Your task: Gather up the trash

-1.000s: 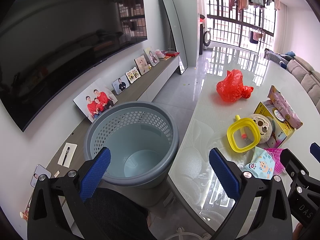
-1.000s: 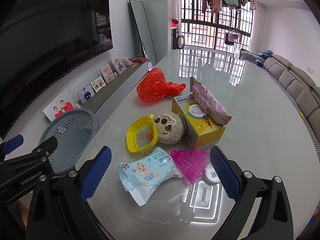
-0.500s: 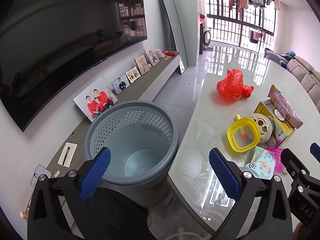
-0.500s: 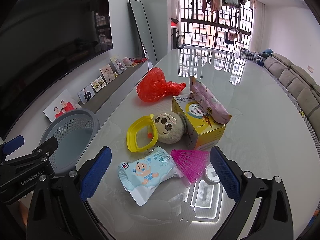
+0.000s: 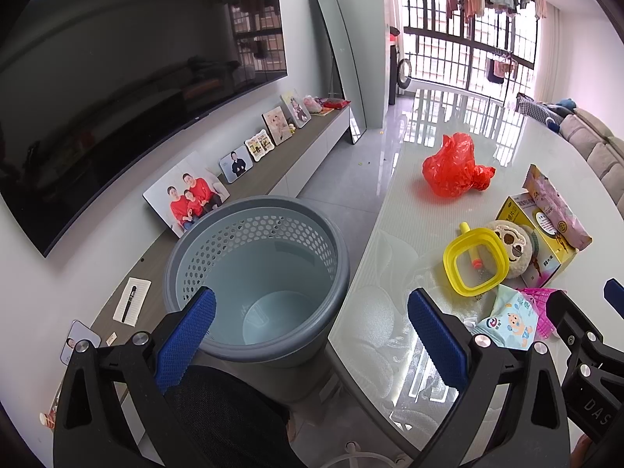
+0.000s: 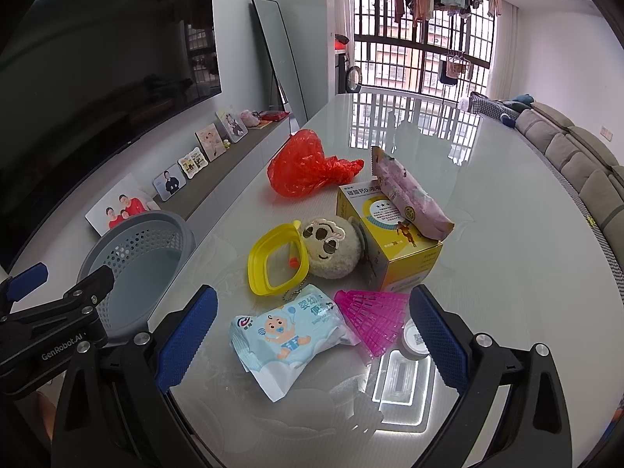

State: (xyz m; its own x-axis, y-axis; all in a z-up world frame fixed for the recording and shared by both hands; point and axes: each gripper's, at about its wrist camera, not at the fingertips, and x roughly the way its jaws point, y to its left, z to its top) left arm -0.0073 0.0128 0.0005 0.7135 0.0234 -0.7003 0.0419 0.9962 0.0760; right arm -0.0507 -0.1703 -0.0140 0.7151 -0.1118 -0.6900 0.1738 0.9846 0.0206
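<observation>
Left hand-held gripper: black frame, blue textured pads, jaws spread wide and holding nothing. It hovered above the near rim of the round grey plastic basket with perforated upper wall, which stood just beside the edge of the glossy white bench, off the bench top. The basket interior showed a bare pale bottom; nothing lay in it.

Right hand-held gripper: same build, jaws likewise spread and empty. It hovered low over the near end of the bench, pointed at the cluster of items, with the pale blue baby-wipes packet printed with a cartoon infant lying between its pads' line of sight.

Items on the bench, all outside the basket:
- Wipes packet, flat, nearest the right gripper.
- Pink plastic lattice piece, touching the packet's right side.
- Small white round lid with a printed code, beside the lattice piece.
- Yellow plastic ring-shaped lid frame, tilted against a cream round plush toy face.
- Yellow cardboard box, behind the plush, with a pink printed snack wrapper lying across its top.
- Crumpled red plastic bag, farther back, apart from the cluster.
</observation>
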